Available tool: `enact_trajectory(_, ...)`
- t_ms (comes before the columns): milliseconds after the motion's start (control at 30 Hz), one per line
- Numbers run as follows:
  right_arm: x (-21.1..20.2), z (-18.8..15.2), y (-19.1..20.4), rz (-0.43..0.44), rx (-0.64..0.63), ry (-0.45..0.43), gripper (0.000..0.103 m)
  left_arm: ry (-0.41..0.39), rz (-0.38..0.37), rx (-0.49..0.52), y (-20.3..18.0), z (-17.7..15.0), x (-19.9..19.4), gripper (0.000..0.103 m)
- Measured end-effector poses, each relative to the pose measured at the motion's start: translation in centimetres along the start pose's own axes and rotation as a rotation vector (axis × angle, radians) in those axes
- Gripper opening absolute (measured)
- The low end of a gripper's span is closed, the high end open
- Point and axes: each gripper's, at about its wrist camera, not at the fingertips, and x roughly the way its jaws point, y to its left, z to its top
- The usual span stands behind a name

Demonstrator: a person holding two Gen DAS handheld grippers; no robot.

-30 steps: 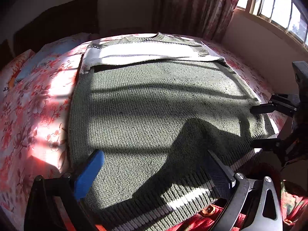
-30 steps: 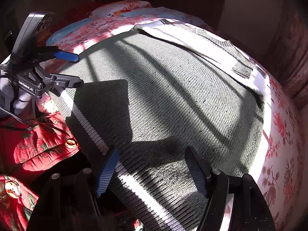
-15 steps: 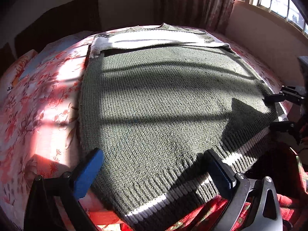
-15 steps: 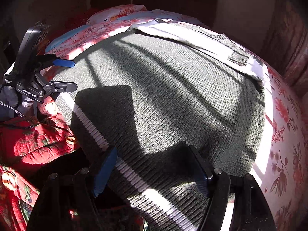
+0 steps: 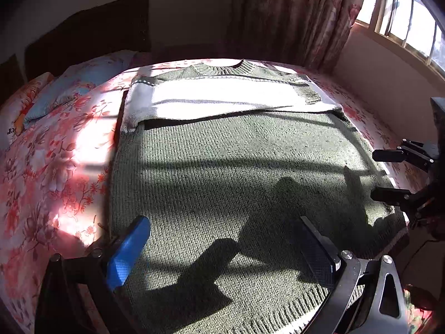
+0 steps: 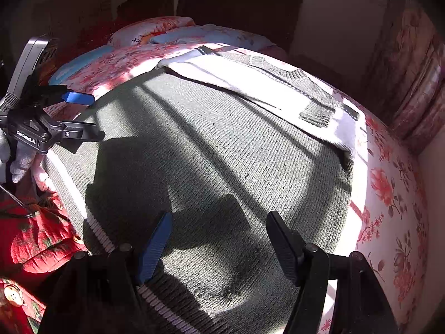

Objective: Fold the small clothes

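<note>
While both jaws gape, the sweater [image 5: 236, 172] lies spread beneath them.

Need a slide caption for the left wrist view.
Open left hand-held gripper above green sweater, sleeves folded across, on floral bed.

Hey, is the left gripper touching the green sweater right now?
Cannot tell. In the right wrist view the left gripper overlaps the green sweater edge, jaws open; neither view shows plain contact or a gap.
</note>
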Motion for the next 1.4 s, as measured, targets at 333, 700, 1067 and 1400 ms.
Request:
enact_trajectory(333,6.5,2.1,-4.6,-0.048,0.106,0.068,0.076,0.061,0.098,-0.044,2.4,3.3,6.7,0.103)
enact_trajectory(700,3.6,-2.8,-6.3,-0.102,0.160,0.092,0.077,0.070,0.131,-0.050,4.2,0.6,4.5,0.103)
enact_trajectory(1067,3.3,-1.3,3.1,-0.030,-0.026,0.052,0.071,0.071,0.121,-0.051,4.4,0.5,4.4,0.103)
enact_trajectory(1400,-0.3,-6.4,0.2,0.021,0.025,0.078,0.074,0.085,0.111,-0.054,3.7,-2.3,2.1,0.103)
